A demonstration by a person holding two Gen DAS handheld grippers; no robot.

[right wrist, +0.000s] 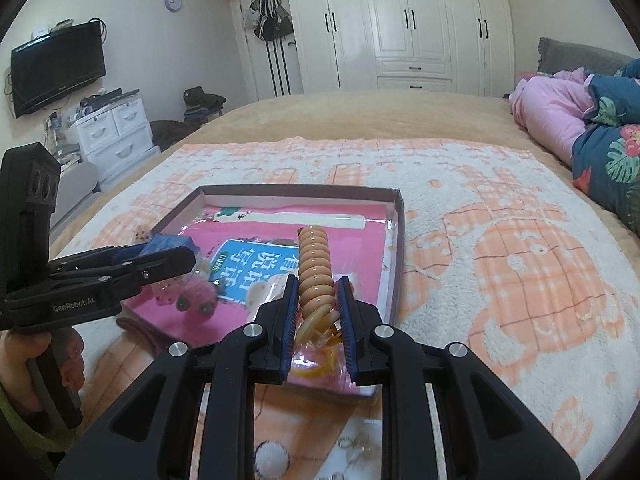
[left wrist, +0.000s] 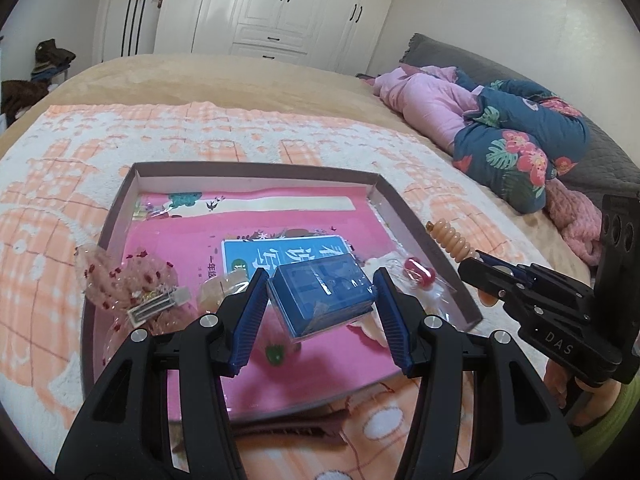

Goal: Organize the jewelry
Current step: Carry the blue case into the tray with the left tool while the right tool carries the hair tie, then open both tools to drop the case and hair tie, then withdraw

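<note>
Two pairs of tongs work over one shallow tray, and each carries something.

From the left wrist view, the left gripper [left wrist: 322, 300] is clamped on a small blue box [left wrist: 323, 292], its blue pads pressed to the box's two short sides so it hangs level above the pink book [left wrist: 192, 248] that lines the tray [left wrist: 256, 168]. Holding it by the sides probably keeps the lid uppermost for setting down. Left of the tongs, at the tray's edge, lies a speckled pink scrunchie [left wrist: 120, 280] with a white hair clip [left wrist: 154, 307] against it; just right of them sits a red-and-white trinket [left wrist: 418, 272]. Further right the right gripper [left wrist: 476, 276] reaches in with a peach spiral hair tie [left wrist: 452, 240] standing out past its tips.

From the right wrist view, the right gripper [right wrist: 318, 300] is closed on that hair tie's lower end, an amber clip-like piece beneath it, so the coils stick forward over the tray's near right corner; this looks like a carry toward a spot inside. The left gripper [right wrist: 160, 262] shows to the left, box in its grasp.

Underneath is a peach-and-white plush blanket [right wrist: 500, 260] spread on a bed. Beyond the tongs stand white wardrobes [right wrist: 400, 20]; to the right, bundled pink and floral bedding [right wrist: 580, 120]; to the left, a wall-mounted television [right wrist: 58, 72] above white drawers.
</note>
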